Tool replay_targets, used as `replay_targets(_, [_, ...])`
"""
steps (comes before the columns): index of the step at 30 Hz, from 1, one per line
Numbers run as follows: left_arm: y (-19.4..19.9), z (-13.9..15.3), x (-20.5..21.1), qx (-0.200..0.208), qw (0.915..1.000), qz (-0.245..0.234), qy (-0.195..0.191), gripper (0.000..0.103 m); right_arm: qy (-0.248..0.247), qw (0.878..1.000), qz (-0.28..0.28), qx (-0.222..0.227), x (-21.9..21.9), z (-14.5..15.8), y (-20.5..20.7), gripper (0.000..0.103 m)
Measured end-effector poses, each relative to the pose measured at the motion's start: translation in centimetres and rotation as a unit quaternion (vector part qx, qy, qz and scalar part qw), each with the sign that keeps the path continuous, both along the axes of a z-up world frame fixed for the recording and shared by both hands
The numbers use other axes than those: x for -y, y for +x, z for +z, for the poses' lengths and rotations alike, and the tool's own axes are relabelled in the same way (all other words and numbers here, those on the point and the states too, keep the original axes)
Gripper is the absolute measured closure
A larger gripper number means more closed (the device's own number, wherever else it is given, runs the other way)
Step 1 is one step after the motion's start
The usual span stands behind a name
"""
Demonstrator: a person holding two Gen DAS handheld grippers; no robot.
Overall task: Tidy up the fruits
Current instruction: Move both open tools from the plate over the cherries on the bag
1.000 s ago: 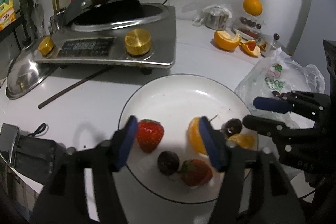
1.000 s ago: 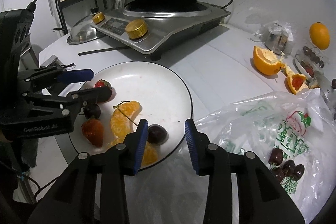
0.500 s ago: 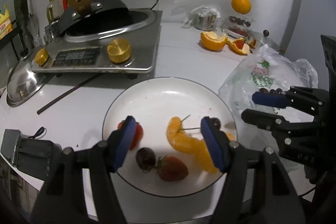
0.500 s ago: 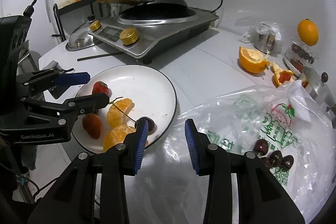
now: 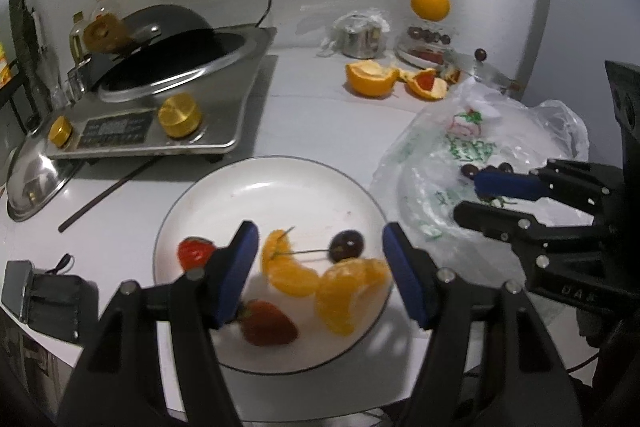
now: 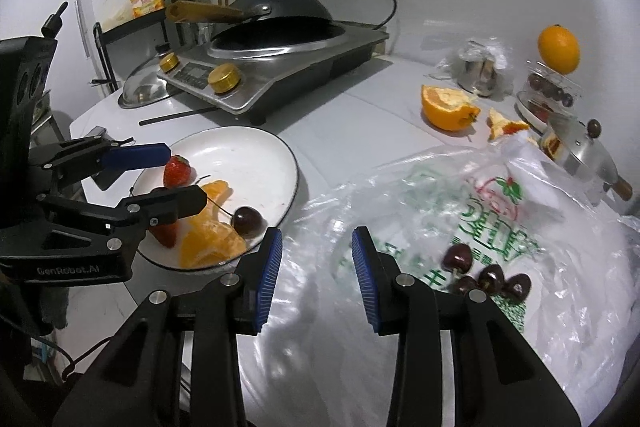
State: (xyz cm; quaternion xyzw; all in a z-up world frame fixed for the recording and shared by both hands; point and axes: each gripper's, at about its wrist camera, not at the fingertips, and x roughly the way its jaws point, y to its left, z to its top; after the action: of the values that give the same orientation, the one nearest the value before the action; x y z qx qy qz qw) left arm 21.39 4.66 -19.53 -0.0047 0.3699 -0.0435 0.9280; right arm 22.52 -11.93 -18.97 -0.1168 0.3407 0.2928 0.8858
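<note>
A white plate (image 5: 248, 187) holds two strawberries (image 5: 194, 253), orange segments (image 5: 352, 291) and a dark cherry (image 5: 347, 246) with a long stem. My left gripper (image 5: 320, 275) is open and empty, hovering over the plate's near side. My right gripper (image 6: 316, 279) is open and empty above a clear plastic bag (image 6: 500, 211); it also shows in the left wrist view (image 5: 472, 195). Several dark cherries (image 6: 486, 273) lie on the bag to the right of it. The plate also shows in the right wrist view (image 6: 248, 151).
A steel cooker with a wok (image 5: 168, 83) stands behind the plate, a steel lid (image 5: 32, 183) to its left. Orange peels (image 5: 370, 79), a whole orange (image 5: 430, 3), a metal cup (image 5: 360, 37) and a small pot (image 6: 580, 155) sit at the back right. A chopstick (image 5: 104, 195) lies near the plate.
Both grippers have pulled back and up from the plate. The right gripper has moved right, from over the plate's cherry to over the bag. Both stay open.
</note>
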Motion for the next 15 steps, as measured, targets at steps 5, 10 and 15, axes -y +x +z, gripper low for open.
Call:
replay_targets(5, [0.1,0.3,1.7,0.001,0.9999,-0.012,0.005,0.037,0.006,1.0,-0.012,0.001,1.7,0.1,0.0,0.065])
replay_targets(10, [0.2,0.4,3.5,-0.001,0.9996,-0.026,0.011,0.037,0.013,1.0,-0.025,0.002,3.4,0.0,-0.1,0.065])
replay_targets(15, [0.1,0.5,5.4,-0.002,0.999,-0.041,0.018,0.037,0.02,0.999,-0.038,0.002,5.3,0.0,-0.3,0.065])
